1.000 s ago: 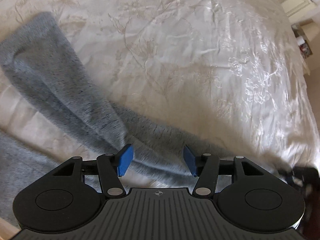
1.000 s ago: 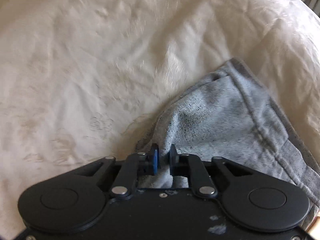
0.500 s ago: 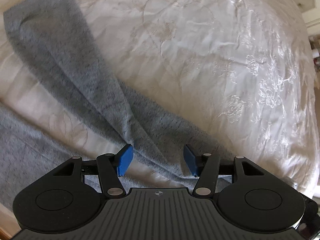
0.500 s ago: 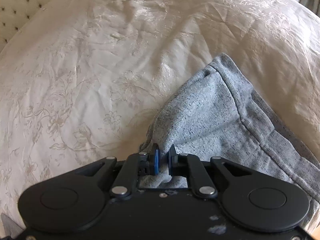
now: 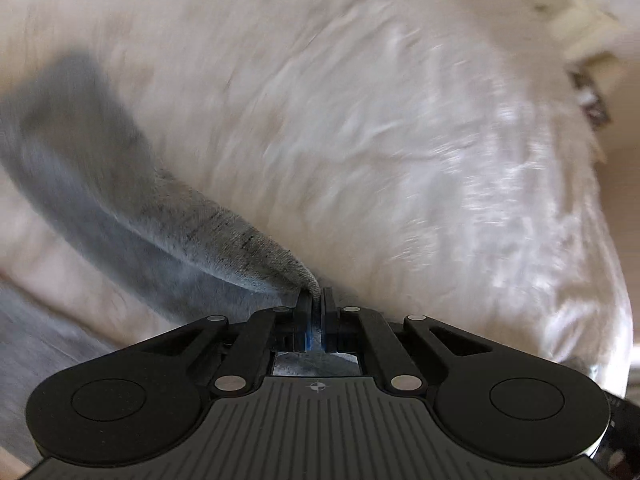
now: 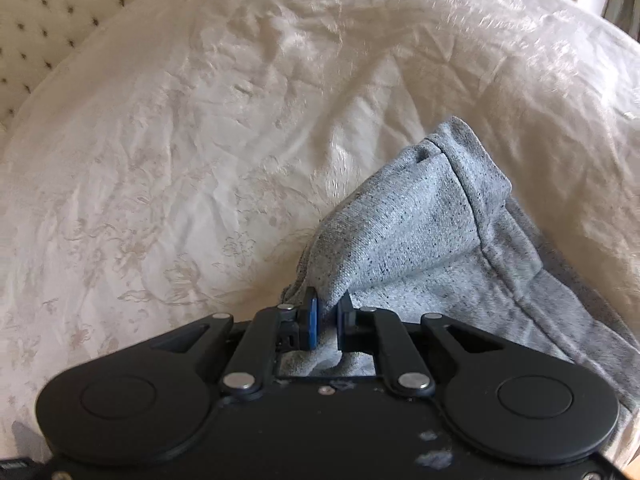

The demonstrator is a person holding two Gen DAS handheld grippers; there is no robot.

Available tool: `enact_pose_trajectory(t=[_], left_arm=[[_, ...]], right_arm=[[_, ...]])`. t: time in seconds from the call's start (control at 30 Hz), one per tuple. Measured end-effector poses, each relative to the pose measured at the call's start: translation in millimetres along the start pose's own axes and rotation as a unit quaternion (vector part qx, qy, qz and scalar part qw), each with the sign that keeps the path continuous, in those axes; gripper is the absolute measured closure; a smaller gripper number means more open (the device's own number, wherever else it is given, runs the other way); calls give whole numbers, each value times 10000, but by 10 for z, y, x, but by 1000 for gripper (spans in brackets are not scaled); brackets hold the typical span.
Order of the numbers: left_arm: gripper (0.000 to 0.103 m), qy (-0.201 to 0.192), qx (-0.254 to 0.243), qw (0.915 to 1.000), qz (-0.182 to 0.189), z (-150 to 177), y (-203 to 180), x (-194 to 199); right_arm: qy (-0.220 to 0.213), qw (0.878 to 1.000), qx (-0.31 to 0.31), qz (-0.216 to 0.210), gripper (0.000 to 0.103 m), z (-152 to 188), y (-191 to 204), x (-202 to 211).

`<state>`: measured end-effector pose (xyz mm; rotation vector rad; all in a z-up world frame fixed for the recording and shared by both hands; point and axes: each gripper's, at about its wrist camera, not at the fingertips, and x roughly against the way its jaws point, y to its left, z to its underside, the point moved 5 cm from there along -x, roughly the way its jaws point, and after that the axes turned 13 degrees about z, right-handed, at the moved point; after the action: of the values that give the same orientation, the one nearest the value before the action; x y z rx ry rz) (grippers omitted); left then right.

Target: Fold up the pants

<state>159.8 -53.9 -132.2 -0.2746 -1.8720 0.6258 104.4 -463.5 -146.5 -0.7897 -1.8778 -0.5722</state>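
The grey knit pants (image 5: pixel 120 208) lie on a cream embroidered bedspread (image 5: pixel 360 120). In the left wrist view, one leg trails away to the upper left, blurred by motion. My left gripper (image 5: pixel 316 300) is shut on a pinch of the pants fabric at the near end of that leg. In the right wrist view, the pants (image 6: pixel 420 220) show a stitched hem or waistband bunched up to the right. My right gripper (image 6: pixel 328 312) is shut on a fold of that fabric and holds it raised off the bed.
A tufted cream headboard (image 6: pixel 52 20) stands at the upper left of the right wrist view. The bed's edge drops off at the right of the left wrist view, with cream furniture (image 5: pixel 580 40) beyond it.
My left gripper was open over the pant leg and has now shut on the fabric, and it is moving. My right gripper has stayed shut and lifted its fold higher.
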Motion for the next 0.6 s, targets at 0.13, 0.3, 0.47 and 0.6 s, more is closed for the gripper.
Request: enact_pose_trajectory(t=[0.13, 0.3, 0.47, 0.6], left_arm=[[99, -102, -390, 9990, 179, 227, -93, 482], [99, 451, -447, 9980, 45, 740, 133, 592], [99, 1146, -168, 9927, -325, 1162, 533, 338], [99, 1258, -53, 9912, -405, 1195, 629, 212]], right_arm=[[-138, 9999, -55, -73, 93, 296, -325, 361], [136, 9998, -151, 79, 93, 935, -796, 500], [889, 9945, -448, 335, 81, 1454, -1154, 190], [620, 9932, -895, 409, 26, 1469, -1397, 212]])
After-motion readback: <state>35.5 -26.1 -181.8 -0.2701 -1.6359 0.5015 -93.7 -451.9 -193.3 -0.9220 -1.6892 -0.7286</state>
